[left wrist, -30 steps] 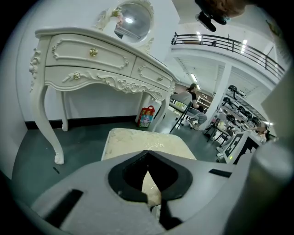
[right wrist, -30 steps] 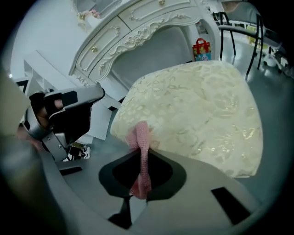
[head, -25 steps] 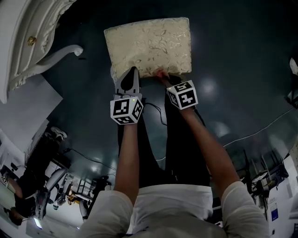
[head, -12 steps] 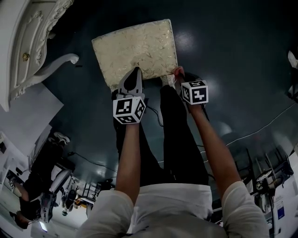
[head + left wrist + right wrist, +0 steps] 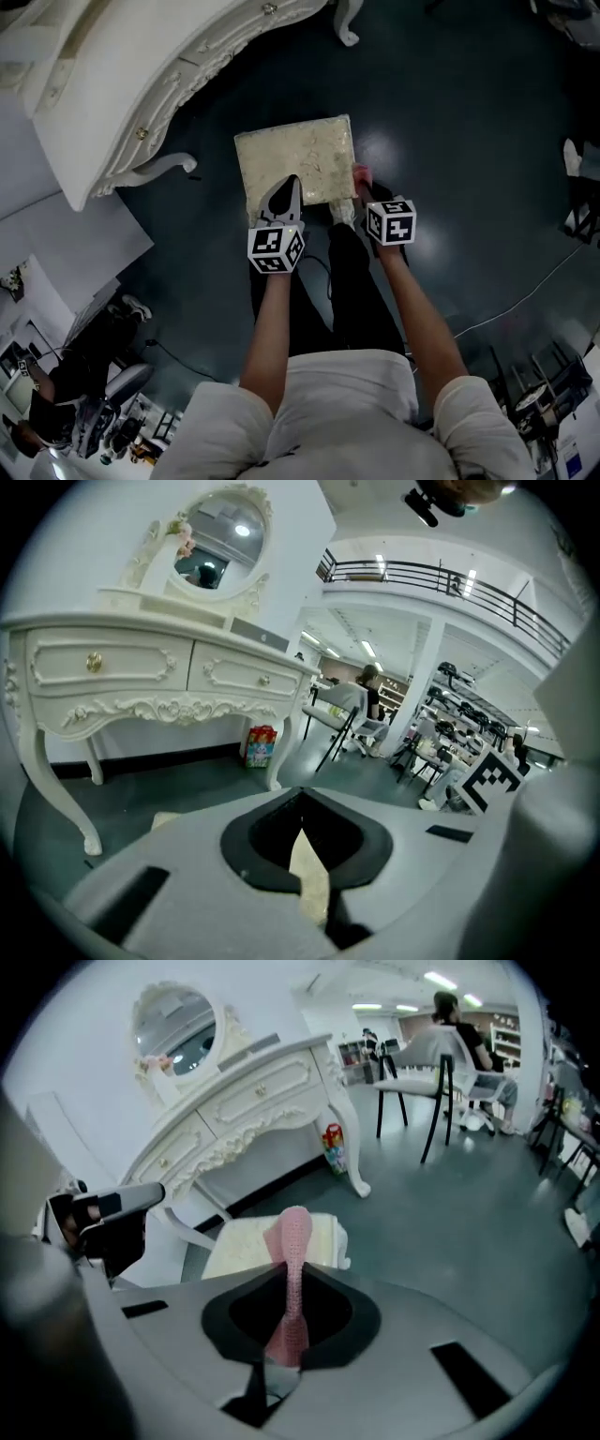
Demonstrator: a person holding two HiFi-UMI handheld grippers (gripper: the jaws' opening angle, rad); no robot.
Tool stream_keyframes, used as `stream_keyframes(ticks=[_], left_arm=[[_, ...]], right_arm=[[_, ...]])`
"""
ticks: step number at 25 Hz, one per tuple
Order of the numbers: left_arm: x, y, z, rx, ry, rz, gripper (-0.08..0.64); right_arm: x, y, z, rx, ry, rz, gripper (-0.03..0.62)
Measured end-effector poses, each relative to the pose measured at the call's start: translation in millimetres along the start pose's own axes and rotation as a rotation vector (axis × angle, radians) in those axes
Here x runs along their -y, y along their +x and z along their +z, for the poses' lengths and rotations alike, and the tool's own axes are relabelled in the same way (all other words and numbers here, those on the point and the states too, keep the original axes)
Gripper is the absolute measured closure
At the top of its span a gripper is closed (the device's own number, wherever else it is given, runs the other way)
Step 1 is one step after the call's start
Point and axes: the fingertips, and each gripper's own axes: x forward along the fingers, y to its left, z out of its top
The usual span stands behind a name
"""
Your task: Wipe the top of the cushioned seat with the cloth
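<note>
Sticking up from the right gripper [image 5: 284, 1340], the pink cloth [image 5: 292, 1251] is pinched between jaws clamped tight on its lower part, and its loose end stands as a narrow strip above them. From the head view the cloth sits at the near right corner of the cushioned seat [image 5: 295, 159]; whether it touches the fabric there cannot be told. The seat is a cream, patterned square pad standing on the dark floor [image 5: 450, 112], its top bare.

The left gripper [image 5: 290, 185] points at the seat's near edge, its tip lying over the pad towards the near left. Its jaws are drawn together to a point, with only a thin cream sliver showing in the slit between them and nothing held. Each gripper carries its black-and-white marker cube, and the person's bare forearms reach down to both.

Beyond the seat's far left corner, a white carved dressing table [image 5: 122, 94] stands on curved legs, with an oval mirror [image 5: 220, 541] on top. A small red bag [image 5: 260, 744] rests on the floor by one of its legs. Further back, a person sits on a dark chair [image 5: 441, 1082].
</note>
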Motion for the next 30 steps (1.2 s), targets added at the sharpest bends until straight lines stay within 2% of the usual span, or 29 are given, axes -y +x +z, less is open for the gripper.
stream_keyframes(ticks=[10, 14, 18, 21, 25, 30], left_arm=[[30.2, -105.9, 230.7, 0.219, 0.092, -0.073, 0.548], [43.0, -149.7, 304.3, 0.300, 0.125, -0.113, 0.548], [56.7, -188.5, 374.1, 0.427, 0.141, -0.170, 0.548], [65.6, -215.3, 409.4, 0.504, 0.199, -0.180, 0.548], [64.7, -237.3, 444.3, 0.578, 0.294, -0.151, 0.548], [62.0, -239.1, 464.9, 0.611, 0.331, -0.145, 0.548]], right_arm=[[-145.7, -180.4, 215.9, 0.415, -0.239, -0.041, 0.563], [-198.7, -243.1, 271.0, 0.562, -0.261, -0.042, 0.563], [-245.1, -284.5, 313.5, 0.673, -0.293, -0.010, 0.563], [-270.8, -317.5, 333.0, 0.747, -0.320, -0.007, 0.563], [-299.5, -356.4, 363.8, 0.850, -0.358, -0.022, 0.563], [-321.5, -385.4, 392.6, 0.947, -0.392, -0.039, 0.563]])
